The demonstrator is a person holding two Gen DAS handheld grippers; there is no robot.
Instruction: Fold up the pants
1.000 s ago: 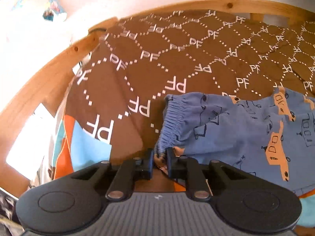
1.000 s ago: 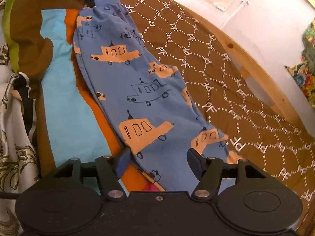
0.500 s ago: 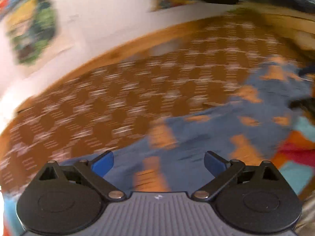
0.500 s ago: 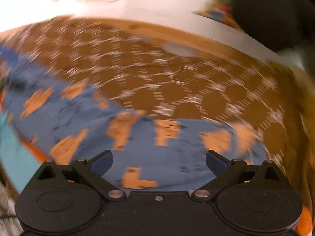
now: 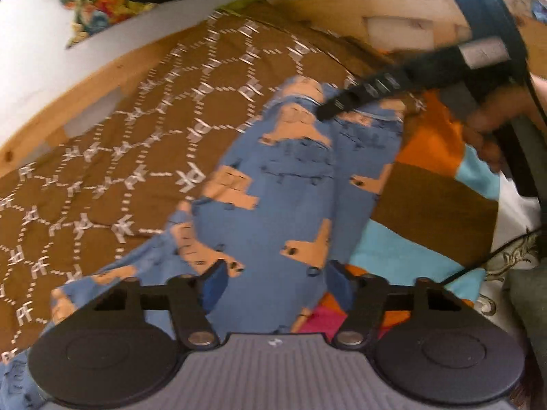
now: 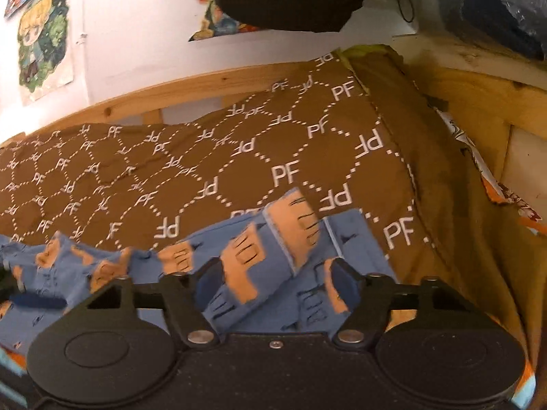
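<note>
Blue pants printed with orange cars lie lengthwise on the brown patterned bedspread. My left gripper hovers over their wide middle part. Its jaws are closing, with cloth lying between the fingers but no pad pressing on it. At the far leg ends, my right gripper reaches in, held by a hand. In the right wrist view the leg cuffs lie rumpled between the right gripper fingers. Those jaws are closing too, still apart from the cloth.
A wooden bed frame rims the bedspread, with a white wall and posters behind. A quilt of orange, light blue and brown patches lies beside the pants. A cable trails at the right.
The left gripper let go of the waistband, swung over the middle of the pants and opened wide, then narrowed. The right gripper rolled and moved to the leg cuffs.
</note>
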